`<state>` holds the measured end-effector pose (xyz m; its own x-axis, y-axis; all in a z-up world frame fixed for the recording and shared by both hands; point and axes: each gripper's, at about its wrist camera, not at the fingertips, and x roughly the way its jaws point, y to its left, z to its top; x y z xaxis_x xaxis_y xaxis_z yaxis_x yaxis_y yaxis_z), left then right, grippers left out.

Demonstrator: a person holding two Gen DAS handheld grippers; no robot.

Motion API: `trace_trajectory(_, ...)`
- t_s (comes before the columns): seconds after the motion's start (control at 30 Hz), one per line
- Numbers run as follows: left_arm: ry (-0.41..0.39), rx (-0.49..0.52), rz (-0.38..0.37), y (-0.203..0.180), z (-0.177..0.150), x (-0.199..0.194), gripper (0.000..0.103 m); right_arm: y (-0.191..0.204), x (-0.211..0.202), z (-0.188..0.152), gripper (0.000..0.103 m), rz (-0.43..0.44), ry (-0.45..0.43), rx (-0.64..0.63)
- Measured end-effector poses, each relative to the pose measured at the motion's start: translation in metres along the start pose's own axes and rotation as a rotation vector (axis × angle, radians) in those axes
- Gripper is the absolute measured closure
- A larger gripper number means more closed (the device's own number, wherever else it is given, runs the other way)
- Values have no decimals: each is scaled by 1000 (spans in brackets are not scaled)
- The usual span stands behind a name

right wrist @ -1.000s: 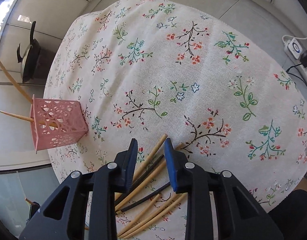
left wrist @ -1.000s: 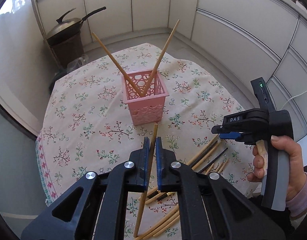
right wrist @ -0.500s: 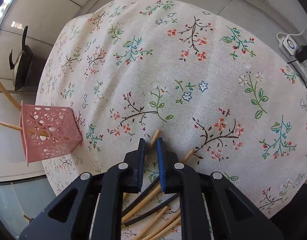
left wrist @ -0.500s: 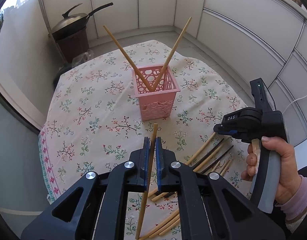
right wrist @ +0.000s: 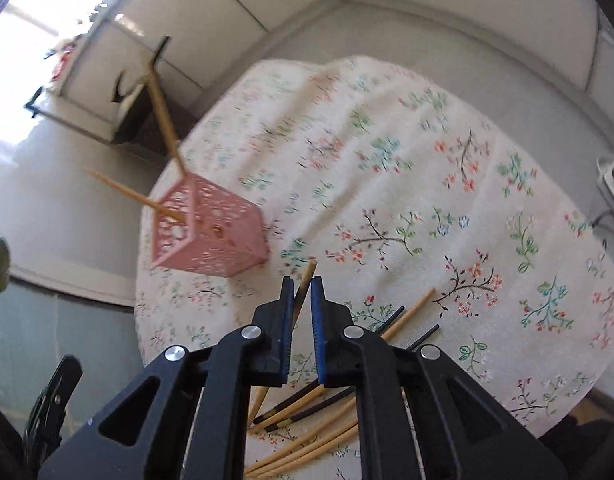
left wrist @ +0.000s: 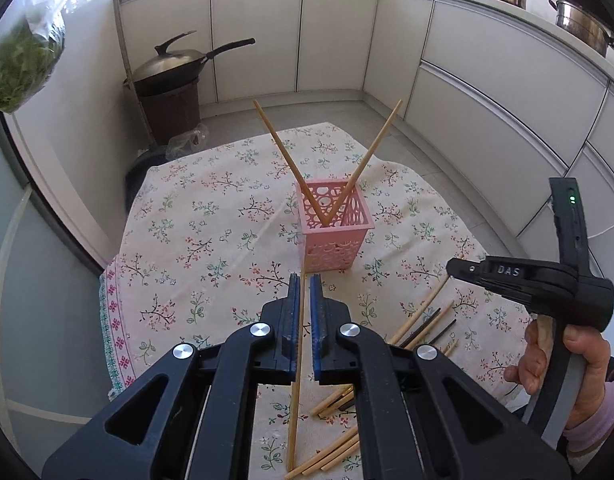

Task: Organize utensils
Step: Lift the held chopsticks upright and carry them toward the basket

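both grippers' fingers narrow, each pinching a chopstick, left gripper [left wrist: 303,320], right gripper [right wrist: 299,312], right hand [left wrist: 563,364] visible only from left

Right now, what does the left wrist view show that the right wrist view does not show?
Only the left wrist view shows the left gripper shut on a wooden chopstick, the person's right hand on its handle, the wok and the steel pots on the counter.

Only the right wrist view shows the right gripper shut on a dark-ended chopstick and a white power strip on the floor.

Both show the pink basket holding two chopsticks, the loose chopsticks and the floral tablecloth.
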<state>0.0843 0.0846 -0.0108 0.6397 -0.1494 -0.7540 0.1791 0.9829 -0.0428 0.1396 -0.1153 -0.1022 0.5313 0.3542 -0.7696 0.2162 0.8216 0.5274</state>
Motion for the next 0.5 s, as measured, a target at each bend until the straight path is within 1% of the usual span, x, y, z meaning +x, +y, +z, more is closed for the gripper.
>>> trace_trajectory(0.1, -13, -15, -1, 4, -1, -8, 99, 2, -30, -1, 95, 23, -48, -68)
trace_trajectory(0.17, 19, -35, -22, 7, -3, -3, 99, 2, -45, -2, 95, 37, -72, -85)
trace_trajectory(0.23, 110, -69, -59, 9, -7, 19, 97, 0, -55, 0, 96, 53, -79, -87)
trace_trajectory(0.27, 176, -92, -82, 11, -10, 37, 95, -1, -59, 1, 96, 65, -82, -83)
trace_trajectory(0.3, 229, -105, -96, 13, -13, 53, 89, 0, -64, 1, 96, 72, -88, -81)
trace_trajectory(0.33, 295, -129, -100, 15, -16, 76, 79, 2, -65, 3, 97, 75, -94, -83)
trace_trajectory(0.37, 347, -159, -85, 18, -20, 98, 75, 3, -67, 2, 97, 78, -97, -87)
trace_trajectory(0.43, 406, -190, -67, 22, -21, 131, 74, 4, -67, 2, 97, 86, -91, -90)
trace_trajectory(0.5, 417, -200, -41, 24, -19, 152, 71, 3, -66, 2, 97, 91, -84, -93)
